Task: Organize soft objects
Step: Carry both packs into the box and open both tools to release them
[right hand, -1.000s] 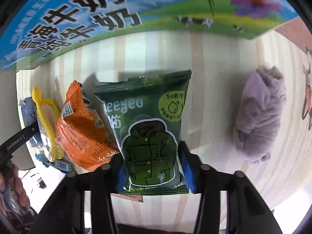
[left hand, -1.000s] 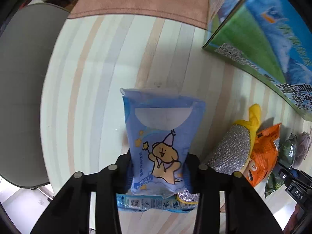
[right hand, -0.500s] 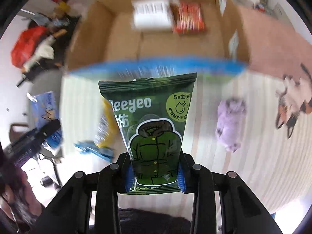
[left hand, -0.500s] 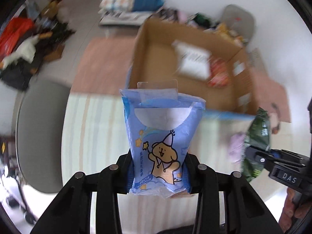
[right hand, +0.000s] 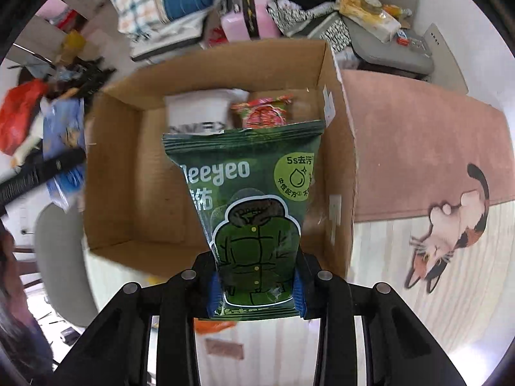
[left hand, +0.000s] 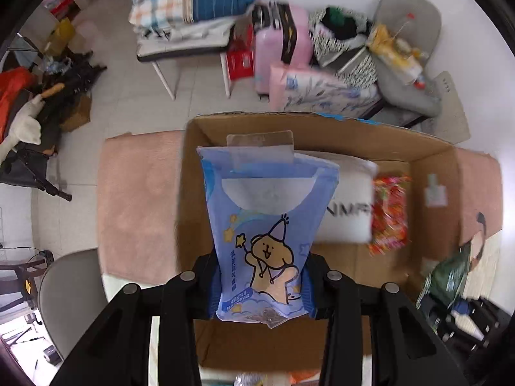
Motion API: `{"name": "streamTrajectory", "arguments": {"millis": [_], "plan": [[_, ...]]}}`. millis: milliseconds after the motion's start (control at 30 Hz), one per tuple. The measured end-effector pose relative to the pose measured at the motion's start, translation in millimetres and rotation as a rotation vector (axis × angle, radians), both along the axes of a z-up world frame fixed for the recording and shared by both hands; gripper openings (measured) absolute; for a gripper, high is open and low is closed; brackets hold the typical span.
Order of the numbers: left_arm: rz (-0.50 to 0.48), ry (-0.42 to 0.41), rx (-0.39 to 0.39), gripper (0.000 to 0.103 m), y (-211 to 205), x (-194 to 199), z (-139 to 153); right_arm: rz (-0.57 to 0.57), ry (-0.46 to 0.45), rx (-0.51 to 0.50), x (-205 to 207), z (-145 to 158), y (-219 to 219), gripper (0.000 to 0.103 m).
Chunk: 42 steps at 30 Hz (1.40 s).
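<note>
The left gripper (left hand: 262,289) points straight down, jaws clamped on the lower end of a blue wipes pack (left hand: 267,225) that hangs above the open cardboard box (left hand: 431,225). The right gripper (right hand: 256,286) also points down, jaws clamped on the lower end of a green wipes pack (right hand: 254,206) above the same box. Inside the box, against its far wall, lie a white pack (left hand: 349,206) and a red snack bag (left hand: 388,212), side by side. The box stands on a pink rug (right hand: 418,141).
</note>
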<state>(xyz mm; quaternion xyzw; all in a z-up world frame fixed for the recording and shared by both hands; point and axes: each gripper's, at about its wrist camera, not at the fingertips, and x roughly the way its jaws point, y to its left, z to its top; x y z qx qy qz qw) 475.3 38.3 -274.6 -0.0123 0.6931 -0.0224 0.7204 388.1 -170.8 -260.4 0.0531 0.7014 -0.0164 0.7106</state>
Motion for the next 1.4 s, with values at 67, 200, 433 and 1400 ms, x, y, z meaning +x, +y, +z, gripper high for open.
{"name": "streamTrajectory", "arguments": {"millis": [67,200,433,1400], "plan": [[0.005,0.040,0.016,0.037,-1.1,15.5,-22.8,-0.002,0.033,-0.012,7.9,-27.0,-0.2,0.036],[-0.022,0.084,0.069,0.038,-11.1,26.1,-48.0,-0.025,0.097,-0.025,14.9,-68.2,-4.0,0.036],[-0.073,0.120,0.120,0.042,-23.5,38.1,-70.8,-0.032,0.152,-0.018,20.5,-116.9,-0.5,0.037],[0.004,-0.174,0.041,0.102,-7.5,-87.6,55.3,0.062,-0.063,-0.027,-9.0,-15.4,37.0,0.103]]}}
